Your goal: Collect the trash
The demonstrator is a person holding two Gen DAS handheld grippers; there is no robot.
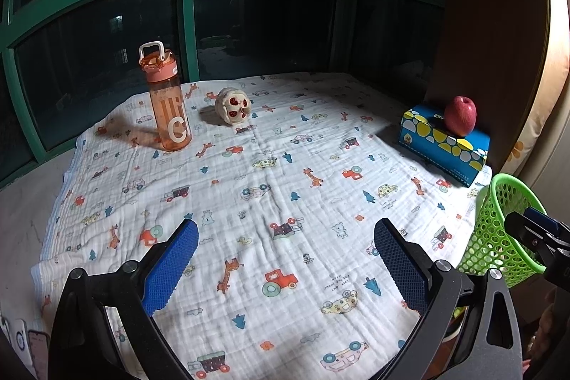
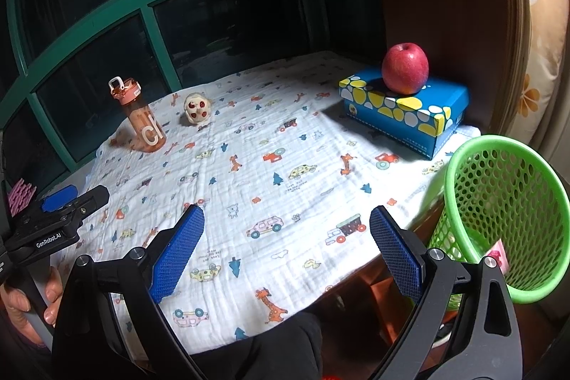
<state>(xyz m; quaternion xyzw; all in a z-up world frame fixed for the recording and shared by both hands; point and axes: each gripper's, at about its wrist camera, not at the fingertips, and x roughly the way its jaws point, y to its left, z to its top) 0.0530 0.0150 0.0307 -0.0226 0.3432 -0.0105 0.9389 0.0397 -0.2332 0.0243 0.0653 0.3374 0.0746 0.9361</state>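
Green basket (image 2: 498, 212); red apple (image 2: 405, 68); orange bottle (image 1: 167, 102).

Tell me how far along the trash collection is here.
Nearly done, it seems: something pink already lies in the green basket. Both the left gripper and right gripper are open and empty. Left on the cloth: bottle, skull-like wad, box, apple.

White lettering "GenRobot.AI" is printed on the black body of the left tool (image 2: 58, 202), seen at the left edge of the right wrist view. Large white letters beginning "C" stand on the side of the orange water bottle (image 1: 167, 102) (image 2: 140, 121); the following letter is only partly legible. Small printed lines on the patterned blanket (image 1: 270, 187) and on the blue tissue box (image 2: 402, 109) are too fine to read.
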